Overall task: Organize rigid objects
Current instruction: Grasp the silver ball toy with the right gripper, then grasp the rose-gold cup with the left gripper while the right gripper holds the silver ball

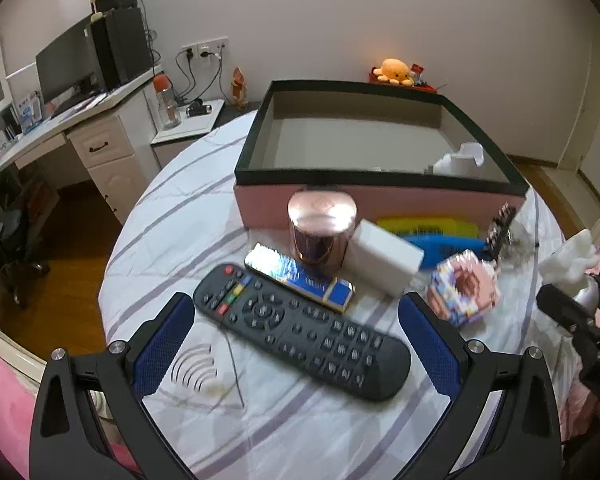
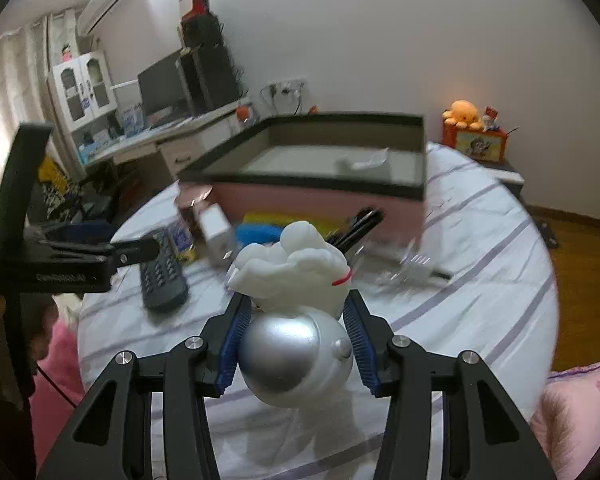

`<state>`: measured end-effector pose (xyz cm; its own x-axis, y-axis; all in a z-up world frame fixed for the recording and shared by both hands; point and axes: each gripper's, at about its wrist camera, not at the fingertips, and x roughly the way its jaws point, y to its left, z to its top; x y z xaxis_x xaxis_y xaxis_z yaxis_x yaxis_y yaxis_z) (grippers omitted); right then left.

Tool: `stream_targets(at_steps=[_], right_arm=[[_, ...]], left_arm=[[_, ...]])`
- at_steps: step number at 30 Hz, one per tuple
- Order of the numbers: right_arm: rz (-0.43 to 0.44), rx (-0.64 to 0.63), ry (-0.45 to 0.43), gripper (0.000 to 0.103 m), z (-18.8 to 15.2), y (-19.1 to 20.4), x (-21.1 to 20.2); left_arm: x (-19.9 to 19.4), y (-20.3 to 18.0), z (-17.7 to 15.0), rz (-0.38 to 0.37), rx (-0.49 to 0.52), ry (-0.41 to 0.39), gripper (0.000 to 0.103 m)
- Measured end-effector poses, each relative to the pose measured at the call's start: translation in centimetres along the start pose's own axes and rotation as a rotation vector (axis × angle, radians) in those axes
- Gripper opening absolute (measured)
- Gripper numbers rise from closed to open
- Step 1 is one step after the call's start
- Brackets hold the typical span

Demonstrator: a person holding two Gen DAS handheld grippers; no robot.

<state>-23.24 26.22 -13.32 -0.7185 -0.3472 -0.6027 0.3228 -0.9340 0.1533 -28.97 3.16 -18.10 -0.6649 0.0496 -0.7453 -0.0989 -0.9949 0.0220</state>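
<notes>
A white figurine (image 2: 296,264) with a silver ball-shaped base sits low in the middle of the right wrist view, clamped between the blue pads (image 2: 231,354) of the right gripper (image 2: 296,344), which press on the silver base from both sides; a thin red band shows on the figurine's right side. In the left wrist view the same figurine (image 1: 568,260) appears at the far right edge, above the striped white cloth (image 1: 172,208) that covers the surface. The left gripper (image 1: 296,344) fills the bottom of that view with its fingers spread wide apart and nothing between them; a black remote control (image 1: 300,330) lies on the cloth just ahead, running diagonally from middle left to lower right. Touching the remote's upper edge is a flat blue and silver packet (image 1: 300,276). Behind it stands a shiny copper-coloured canister (image 1: 320,232), with a white block (image 1: 384,258) leaning just right of it and a small pink and purple box (image 1: 464,288) farther right. Beyond these, a blue brush (image 1: 444,246) and something yellow (image 1: 428,224) lie against the pink wall of a large open box (image 1: 380,208) with a black rim, which fills the upper middle of the frame. A white object (image 1: 460,160) rests in the box's near right corner. A desk (image 1: 60,120) with a monitor stands in the upper left, and an orange plush toy (image 1: 396,70) sits against the back wall.
</notes>
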Motion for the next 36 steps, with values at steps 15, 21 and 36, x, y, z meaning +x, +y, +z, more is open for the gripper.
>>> stream_targets(at_steps=[15,21,36], right_arm=[[0.003,0.031,-0.04,0.049,3.2,-2.1,2.4],[0.01,0.041,-0.028,0.049,3.5,-2.6,3.5],[0.008,0.022,-0.052,0.049,4.7,-1.8,3.0]], left_arm=[[5.5,0.5,4.5,-0.018,-0.084,0.031,0.086],[6.6,0.2,4.7,-0.04,-0.067,0.048,0.074],[4.1,-0.7,3.9,-0.066,0.022,0.026,0.047]])
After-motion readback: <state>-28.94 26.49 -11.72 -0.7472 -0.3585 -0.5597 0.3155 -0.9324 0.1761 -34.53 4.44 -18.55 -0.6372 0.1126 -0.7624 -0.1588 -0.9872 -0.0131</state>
